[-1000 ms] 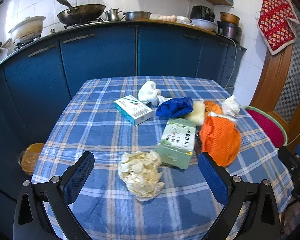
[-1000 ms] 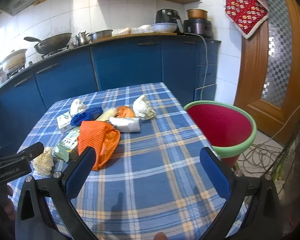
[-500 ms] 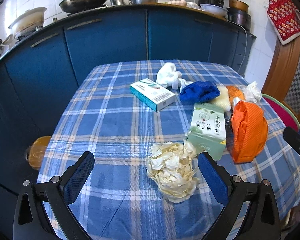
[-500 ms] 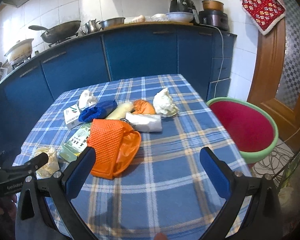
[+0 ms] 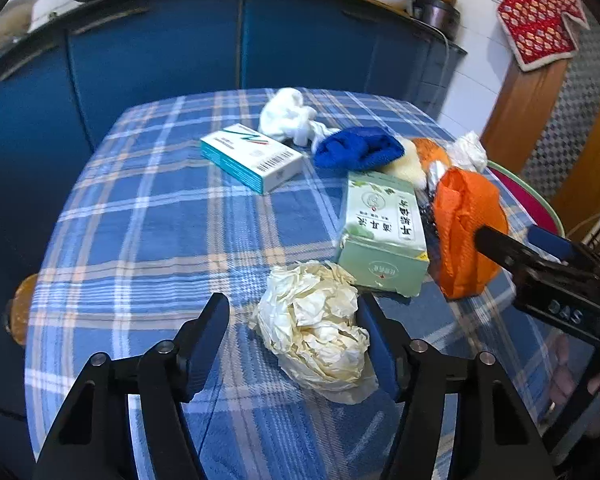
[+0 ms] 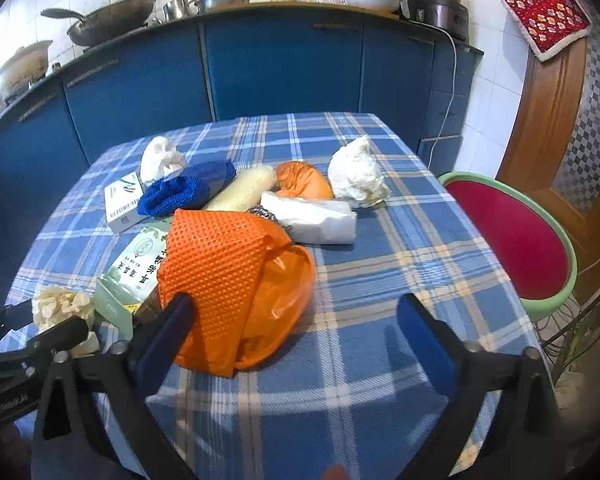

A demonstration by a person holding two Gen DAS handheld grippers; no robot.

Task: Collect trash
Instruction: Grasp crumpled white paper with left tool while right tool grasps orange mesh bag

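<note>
- My left gripper point(image 5: 296, 332) hangs low over the plaid tablecloth point(image 5: 148, 232), and its jaws have just been closing, with the crumpled cream paper wad point(image 5: 314, 334) between them.
- The right-hand pad lies against or just beside the wad's edge; the left-hand pad stands clear of it, so nothing is pinched.
- That wad lies on the cloth near the front edge, just in front of the pale green box point(image 5: 382, 232).
- My right gripper point(image 6: 296, 332) is spread wide; its jaws have just been closing a little, and the near end of the orange mesh bag point(image 6: 228, 276) sits between them, nearer the left finger.
- I cannot tell whether that left finger touches the bag; the right finger stands over bare cloth.
- The orange bag lies beside the green box, partly over it in the right wrist view.
- Behind them lie a white-and-teal carton point(image 5: 252, 158), a blue knitted cloth point(image 5: 358, 148), a white rag point(image 5: 286, 114), a yellowish sponge roll point(image 6: 242, 188), a white wrapped packet point(image 6: 312, 222), a small orange ball point(image 6: 302, 178) and a white paper lump point(image 6: 356, 174).
- The red bin with a green rim point(image 6: 512, 236) stands just past the table's right edge.
</note>
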